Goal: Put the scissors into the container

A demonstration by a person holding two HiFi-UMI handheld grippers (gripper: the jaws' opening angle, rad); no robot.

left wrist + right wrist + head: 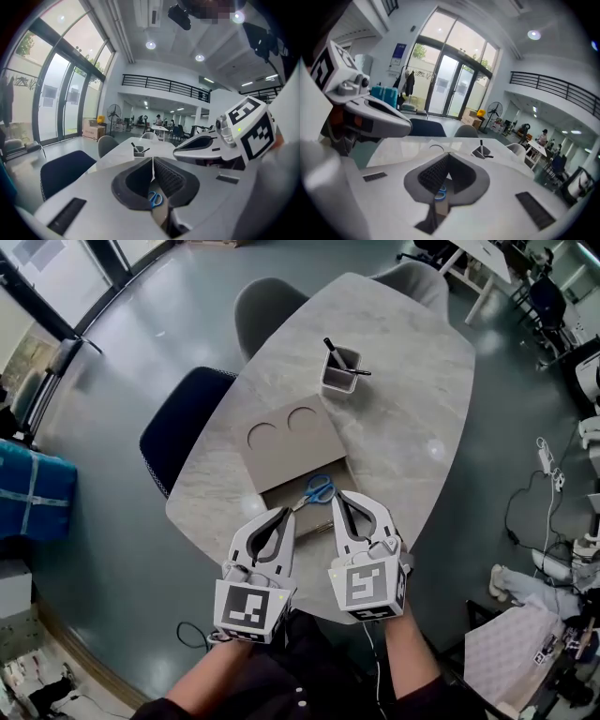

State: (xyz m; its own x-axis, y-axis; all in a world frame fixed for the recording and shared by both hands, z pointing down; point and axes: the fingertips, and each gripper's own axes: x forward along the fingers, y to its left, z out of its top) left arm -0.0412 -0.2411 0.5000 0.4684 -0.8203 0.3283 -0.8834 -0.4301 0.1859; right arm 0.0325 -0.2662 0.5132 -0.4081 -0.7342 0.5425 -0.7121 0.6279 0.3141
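Note:
Blue-handled scissors (319,489) lie on a flat cardboard piece (281,442) at the near side of the table. The grey container (339,372) stands further back with dark pens in it. My left gripper (287,512) hovers just left of the scissors' blades, its jaws closed with nothing between them. My right gripper (336,495) hangs right beside the blue handles, also shut and empty. In the left gripper view the scissors (156,200) show below the closed left gripper (153,161), with the container (138,151) far ahead. The right gripper view shows the scissors (440,191) under the right gripper (449,154).
The oval marble table (412,427) has a dark blue chair (183,432) at its left and grey chairs (267,306) behind. The cardboard carries two round cutouts (302,418). Cables lie on the floor at the right (548,465).

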